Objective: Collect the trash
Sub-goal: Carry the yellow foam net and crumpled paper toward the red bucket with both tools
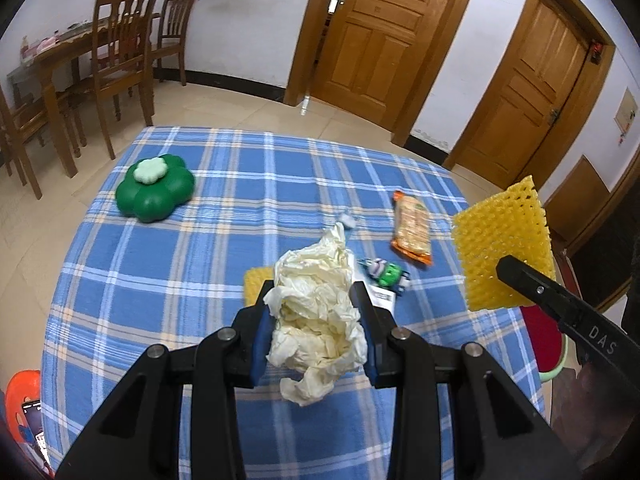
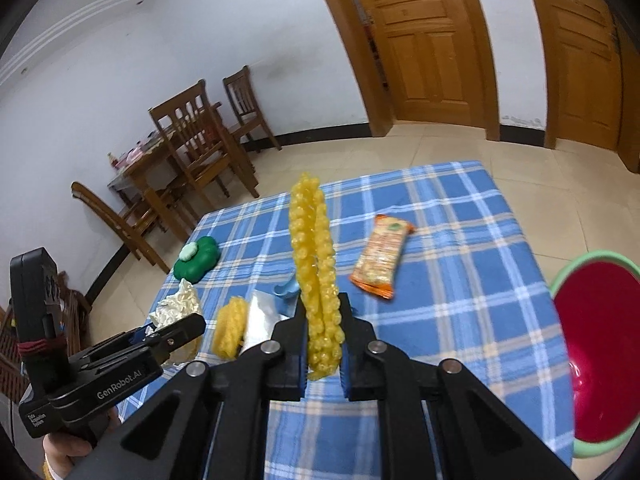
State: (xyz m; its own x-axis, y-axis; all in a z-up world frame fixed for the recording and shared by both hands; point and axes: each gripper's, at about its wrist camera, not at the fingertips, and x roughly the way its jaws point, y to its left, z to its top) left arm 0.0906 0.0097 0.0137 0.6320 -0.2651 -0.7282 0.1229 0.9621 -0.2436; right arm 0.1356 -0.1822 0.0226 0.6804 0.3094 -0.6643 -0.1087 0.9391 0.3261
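My left gripper (image 1: 314, 296) is shut on a crumpled cream tissue (image 1: 318, 316) and holds it above the blue plaid table (image 1: 160, 280). My right gripper (image 2: 323, 312) is shut on a yellow foam net (image 2: 316, 264), held upright over the table; it also shows in the left wrist view (image 1: 504, 244). On the cloth lie an orange snack packet (image 1: 412, 226), a second yellow foam net (image 1: 256, 284), a green and white wrapper (image 1: 386, 274) and a small white scrap (image 1: 348, 221). The left gripper with its tissue (image 2: 178, 306) shows in the right wrist view.
A green flower-shaped box (image 1: 154, 188) sits at the table's far left. A red basin with a green rim (image 2: 596, 352) stands off the table's right edge. Wooden chairs and a dining table (image 1: 100, 60) are behind to the left; two wooden doors (image 1: 376, 32) are beyond.
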